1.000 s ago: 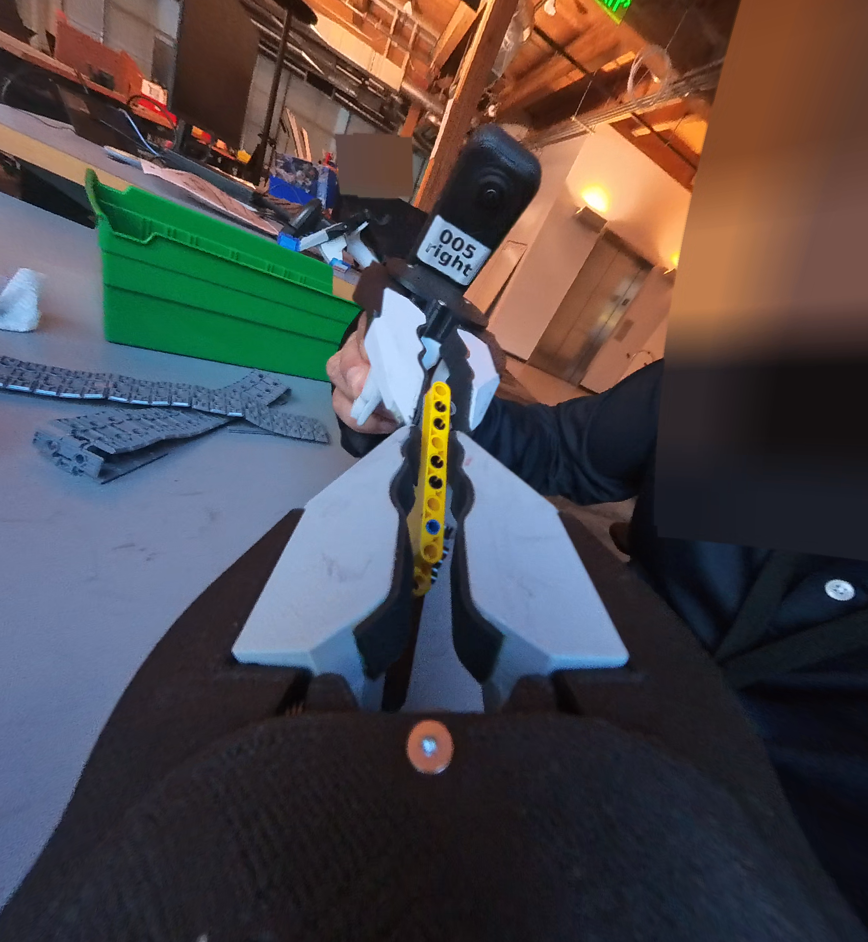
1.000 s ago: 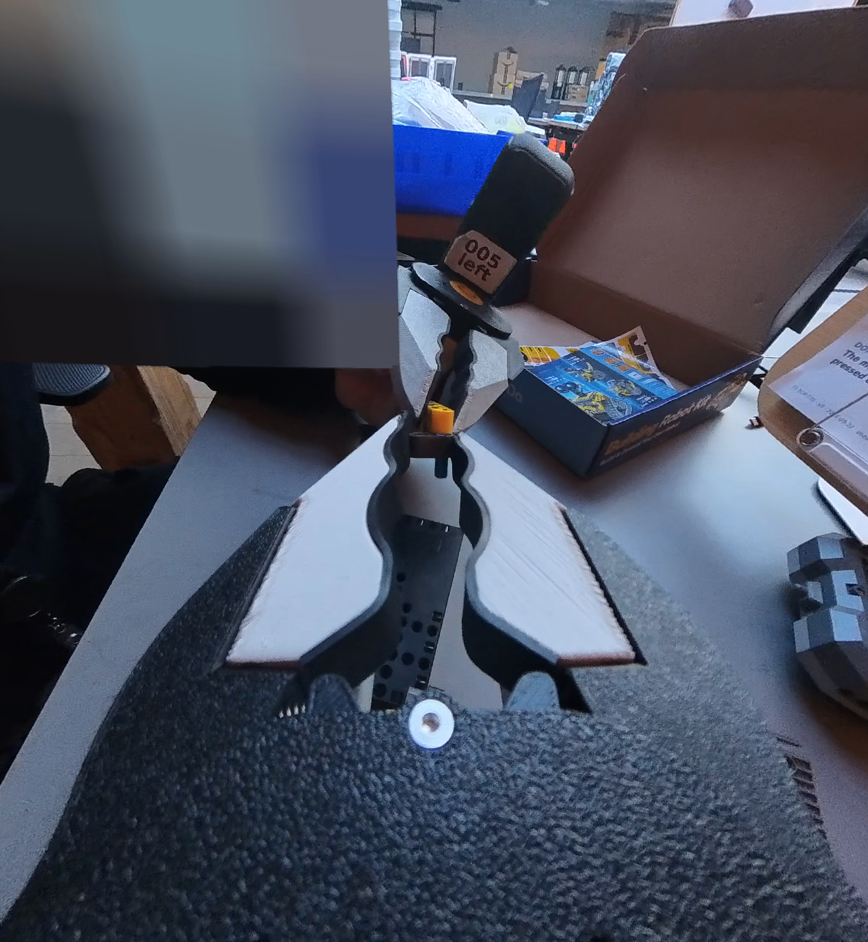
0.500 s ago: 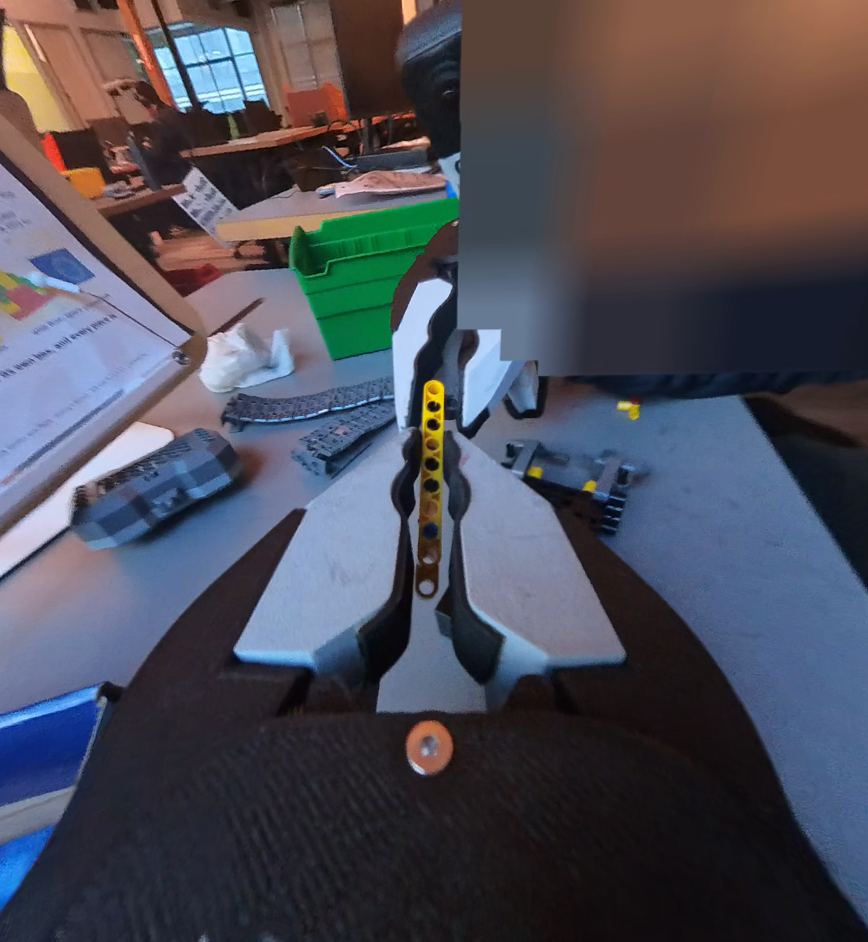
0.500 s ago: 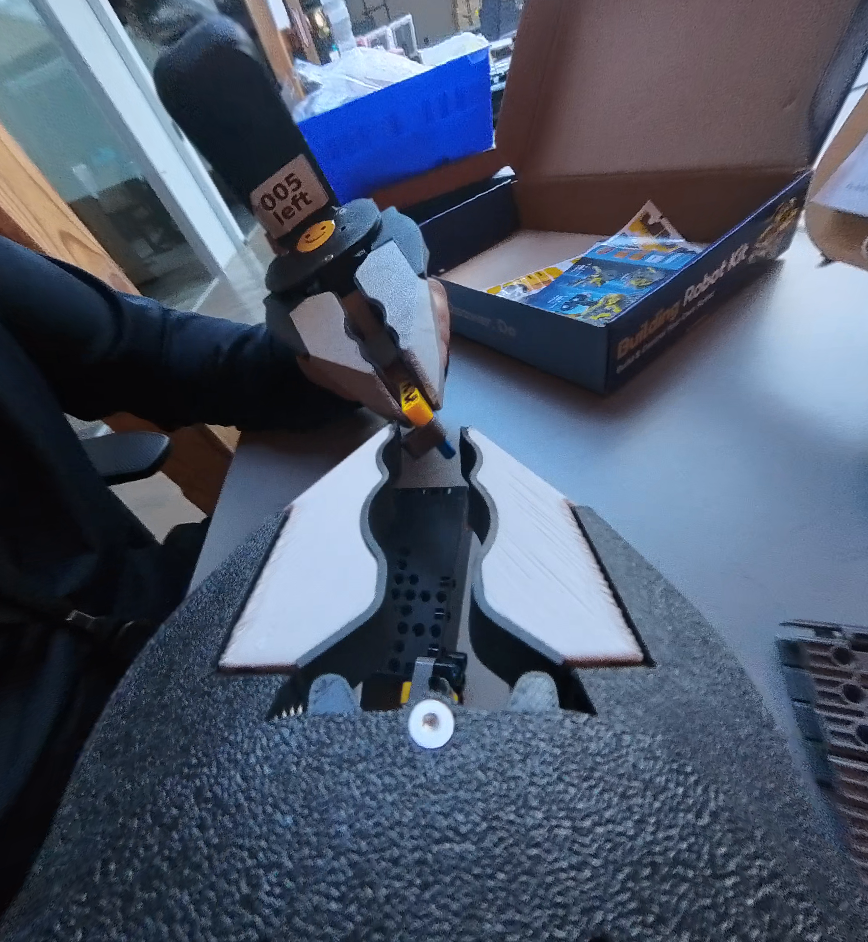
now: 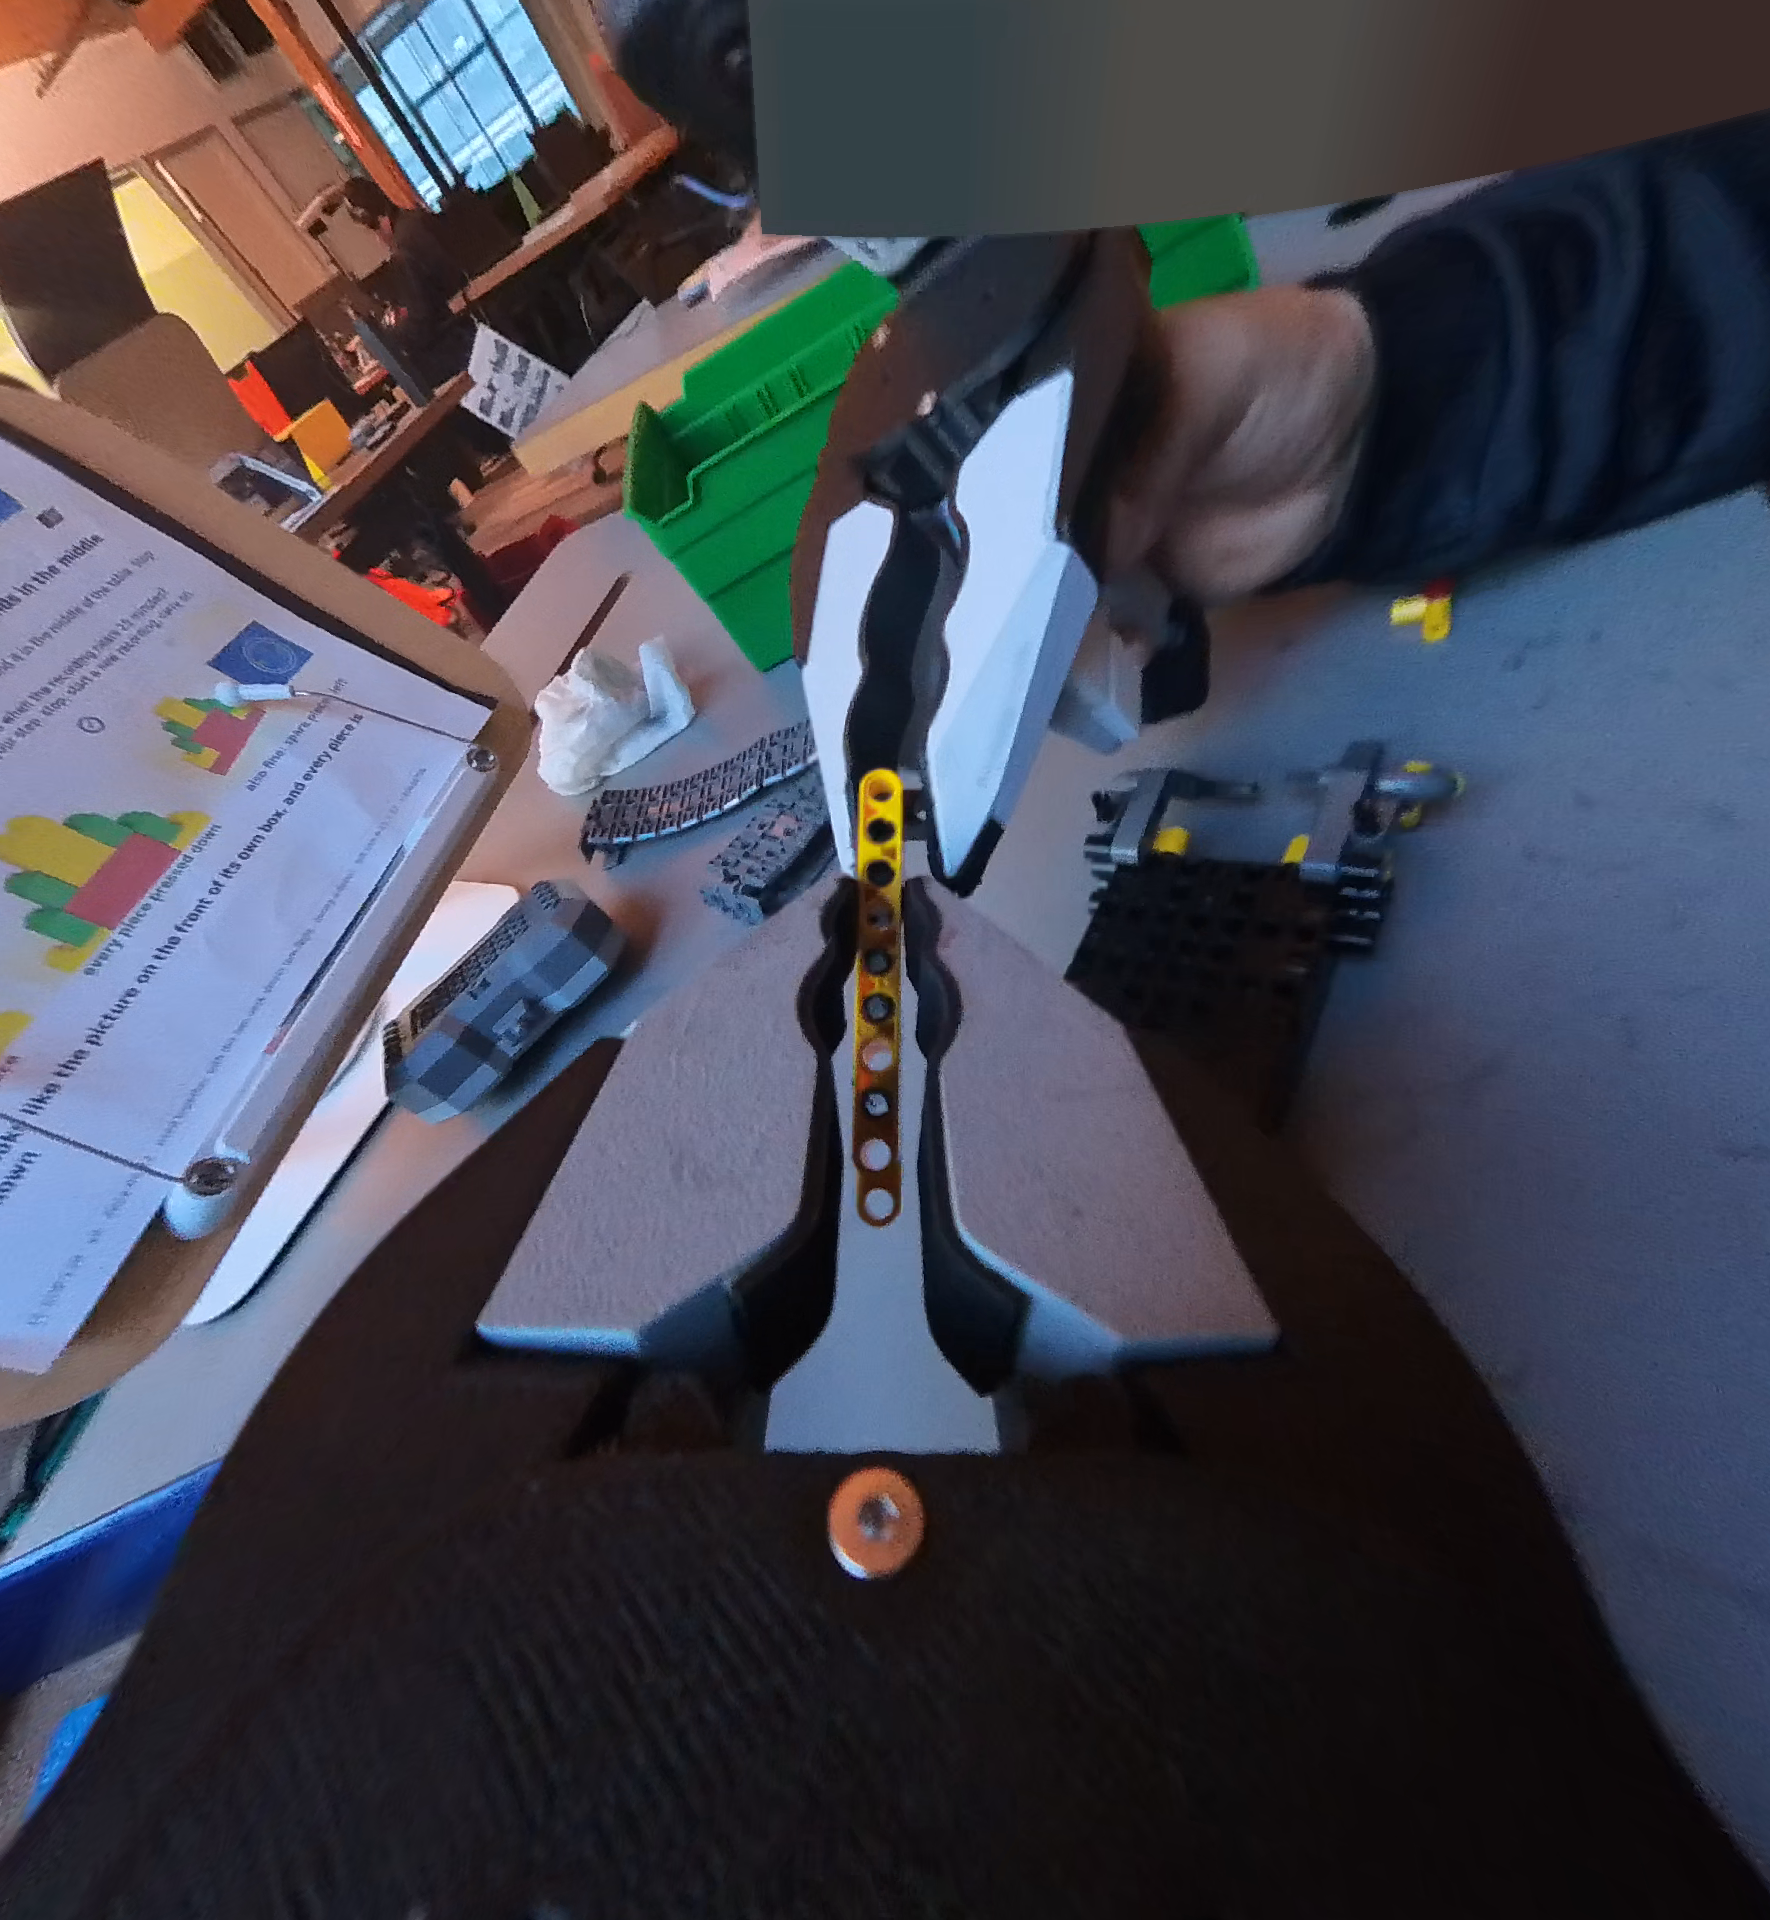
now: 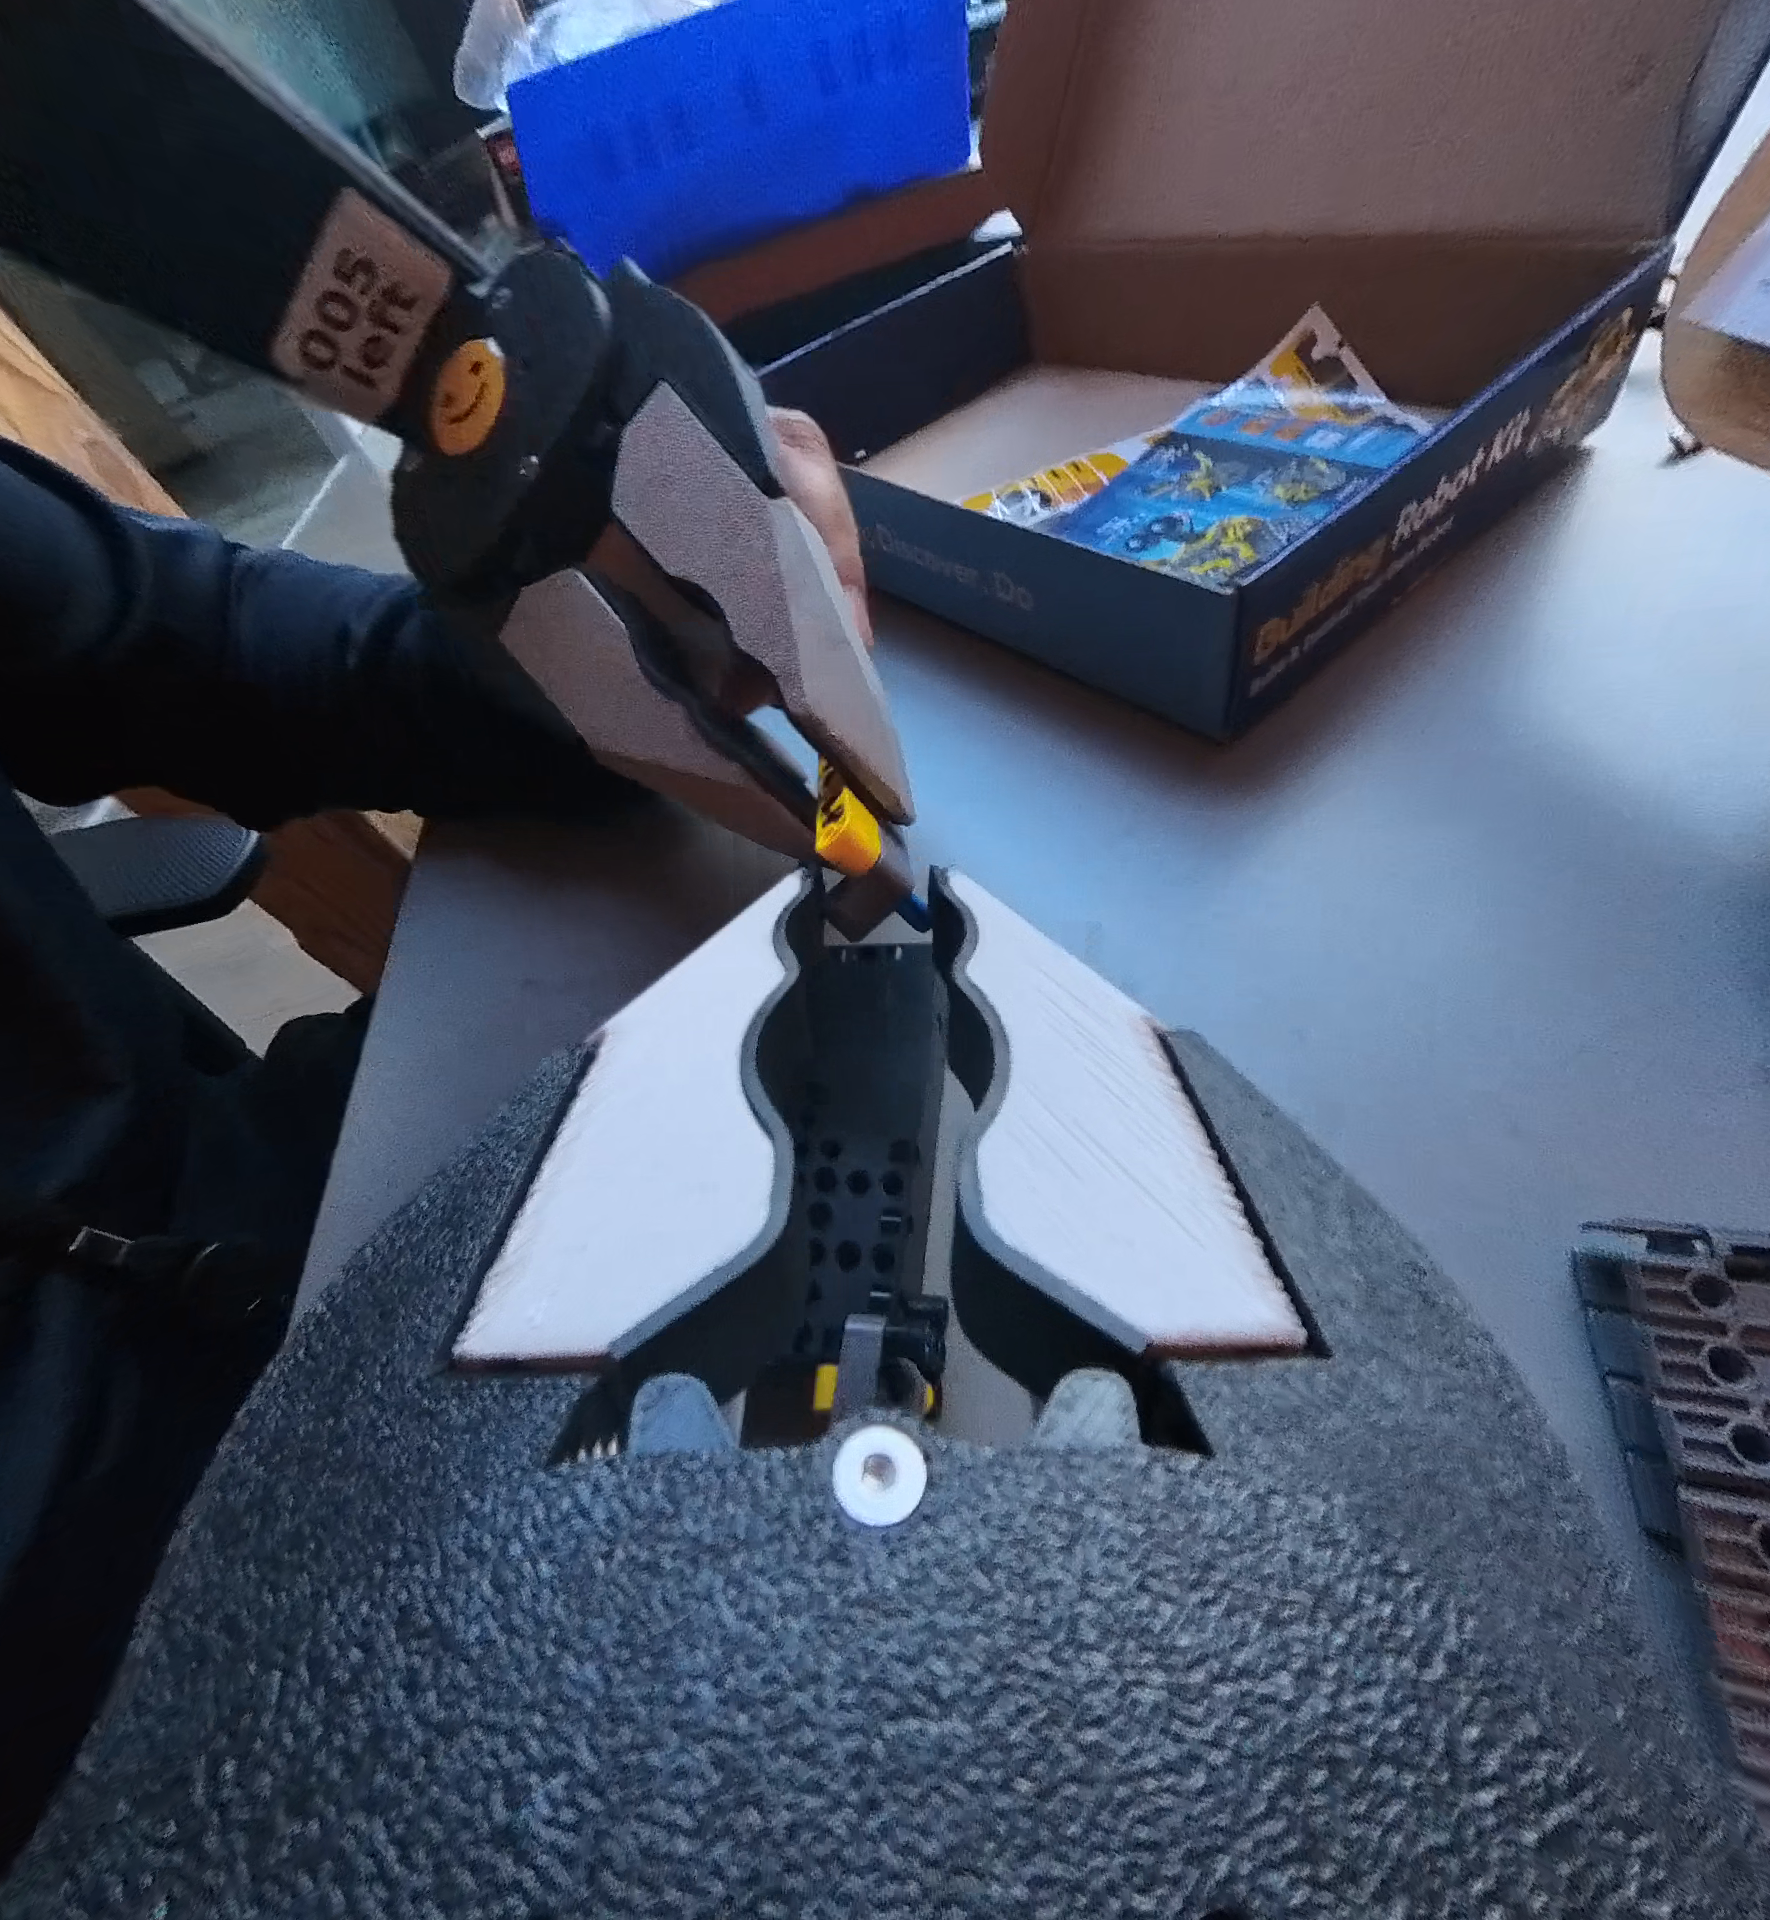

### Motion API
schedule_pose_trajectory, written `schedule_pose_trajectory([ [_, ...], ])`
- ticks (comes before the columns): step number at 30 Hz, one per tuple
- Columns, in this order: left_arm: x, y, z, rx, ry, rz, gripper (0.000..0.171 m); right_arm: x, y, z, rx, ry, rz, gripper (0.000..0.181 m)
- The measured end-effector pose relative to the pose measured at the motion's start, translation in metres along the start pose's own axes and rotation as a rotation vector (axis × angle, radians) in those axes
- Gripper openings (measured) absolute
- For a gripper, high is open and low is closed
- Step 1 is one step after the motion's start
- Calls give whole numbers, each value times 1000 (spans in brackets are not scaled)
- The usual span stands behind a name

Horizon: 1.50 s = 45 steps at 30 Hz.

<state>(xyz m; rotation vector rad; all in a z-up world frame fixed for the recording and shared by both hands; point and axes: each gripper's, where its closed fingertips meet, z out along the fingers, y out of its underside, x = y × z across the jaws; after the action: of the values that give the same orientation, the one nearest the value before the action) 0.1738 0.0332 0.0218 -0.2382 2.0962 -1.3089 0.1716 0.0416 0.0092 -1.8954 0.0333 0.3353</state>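
Left wrist view — a yellow perforated beam [image 5: 878, 997] is standing lengthwise between the fingers of the left gripper [image 5: 879, 914], which are pinching it along its sides; its far tip is poking out beyond the fingertips and reaching the tips of the right gripper [image 5: 896, 821], coming in from above in a person's hand [image 5: 1245, 447]. In this view, whether the right gripper's tips are gripping the beam cannot be told.

Right wrist view is showing what the other does not: a black block with holes [image 6: 865, 1132] is sitting between the right gripper's [image 6: 876, 894] fingers, which are closing narrowly on its sides, and the beam's yellow end [image 6: 845, 821] with a brown piece [image 6: 865, 899] is meeting the block's far end.

Open grey table [image 5: 1587, 1039] is lying to the right. Crowding the left — a clipboard with printed sheet [image 5: 133, 831], a grey moulded part [image 5: 502, 997], track links [image 5: 704, 800], a crumpled tissue [image 5: 606, 717], a green bin [image 5: 756, 468]. A black studded assembly [image 5: 1224, 925] is lying just right of the fingers. An open cardboard box [image 6: 1276, 416] is standing beyond.
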Motion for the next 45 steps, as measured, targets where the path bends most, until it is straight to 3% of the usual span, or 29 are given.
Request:
schedule_pose_trajectory([
  [7,2,8,6,-73,-63,147,5,1,2,-1,5,-42,80,20],
  [10,2,7,5,-69,-61,146,6,-2,-3,-2,11,9,-39,17],
  [14,2,-8,-5,68,86,-150,5,-16,-19,-6,55,64,-232,14],
  [19,9,-24,-12,240,314,-473,6,-29,-28,-10,99,51,-307,14],
  [36,14,-40,-20,424,573,-781,6,-41,-38,-15,162,16,-324,13],
  [45,11,-38,-16,439,575,-827,6,-36,-37,-14,167,11,-298,16],
])
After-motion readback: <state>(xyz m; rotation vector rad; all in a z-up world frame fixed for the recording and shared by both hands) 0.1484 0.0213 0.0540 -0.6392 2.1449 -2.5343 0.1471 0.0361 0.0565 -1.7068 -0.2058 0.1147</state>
